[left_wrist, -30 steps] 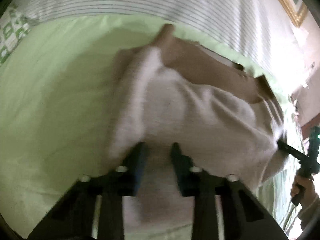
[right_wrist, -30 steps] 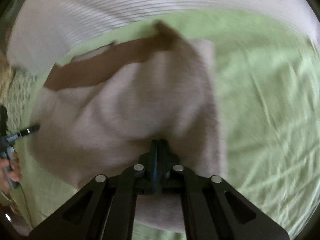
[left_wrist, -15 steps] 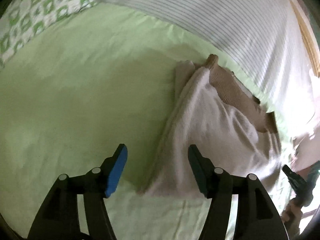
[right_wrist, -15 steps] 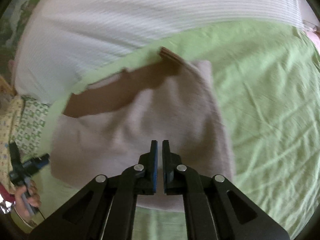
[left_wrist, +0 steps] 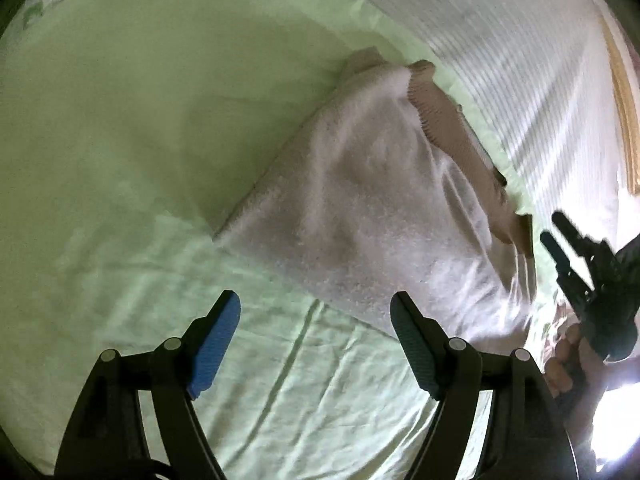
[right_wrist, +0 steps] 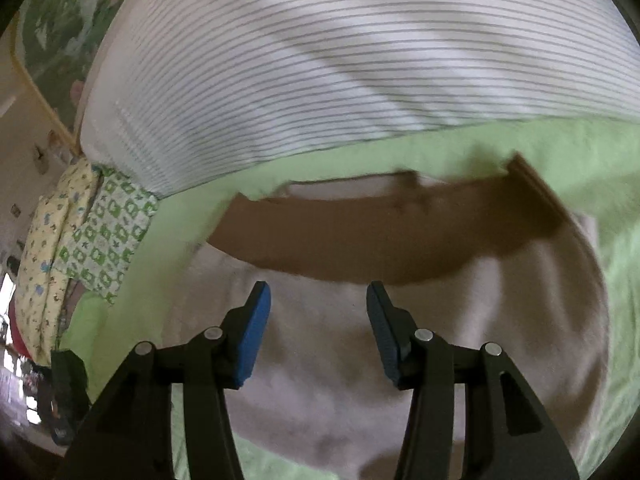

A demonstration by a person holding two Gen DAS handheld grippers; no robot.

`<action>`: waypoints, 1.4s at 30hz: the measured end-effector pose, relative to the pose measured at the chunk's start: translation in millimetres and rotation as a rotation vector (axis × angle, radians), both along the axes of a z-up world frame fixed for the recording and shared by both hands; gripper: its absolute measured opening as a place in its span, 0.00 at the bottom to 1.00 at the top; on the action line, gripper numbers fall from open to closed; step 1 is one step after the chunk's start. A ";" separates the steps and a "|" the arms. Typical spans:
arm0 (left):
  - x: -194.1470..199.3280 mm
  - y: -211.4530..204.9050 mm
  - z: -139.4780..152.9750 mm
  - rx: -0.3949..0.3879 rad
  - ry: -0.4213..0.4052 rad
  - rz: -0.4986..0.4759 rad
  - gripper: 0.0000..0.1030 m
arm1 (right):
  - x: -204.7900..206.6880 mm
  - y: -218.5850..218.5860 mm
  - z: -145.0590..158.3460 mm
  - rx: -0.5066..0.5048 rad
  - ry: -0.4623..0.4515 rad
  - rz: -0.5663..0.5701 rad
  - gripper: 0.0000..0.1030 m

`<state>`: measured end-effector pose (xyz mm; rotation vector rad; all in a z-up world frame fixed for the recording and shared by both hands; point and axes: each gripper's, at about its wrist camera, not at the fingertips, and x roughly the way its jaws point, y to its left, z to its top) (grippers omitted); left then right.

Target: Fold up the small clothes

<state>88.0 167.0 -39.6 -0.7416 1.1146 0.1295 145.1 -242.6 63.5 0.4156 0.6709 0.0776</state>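
A small pale pink knitted garment (left_wrist: 360,216) with a brown band (left_wrist: 460,136) along its far edge lies folded on the green bed sheet (left_wrist: 120,140). My left gripper (left_wrist: 316,340) is open and empty, just in front of the garment's near edge. My right gripper (right_wrist: 318,332) is open and empty, held low over the pink cloth (right_wrist: 320,380), with the brown band (right_wrist: 380,240) just beyond its fingertips. The right gripper also shows in the left wrist view (left_wrist: 560,240), at the garment's right end.
A white striped pillow (right_wrist: 340,60) lies along the far edge of the sheet. A green-patterned cloth (right_wrist: 108,236) and a yellow printed cloth (right_wrist: 44,264) lie at the left in the right wrist view. A gold picture frame (left_wrist: 624,112) is at the far right.
Both grippers have let go of the garment and opened. The left one has drawn back and to the left. The garment now lies folded on the sheet.
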 end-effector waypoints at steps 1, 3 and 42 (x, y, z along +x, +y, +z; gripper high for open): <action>-0.6 -0.4 -2.2 -0.011 0.004 0.012 0.76 | 5.9 3.5 2.1 0.001 0.001 0.013 0.50; 0.7 0.3 -7.2 -0.029 0.013 0.033 0.76 | 21.6 11.9 5.6 0.000 0.004 0.040 0.50; 72.6 18.4 -4.6 -0.008 -0.136 0.043 0.21 | -60.7 -60.4 -63.9 0.161 0.089 -0.198 0.51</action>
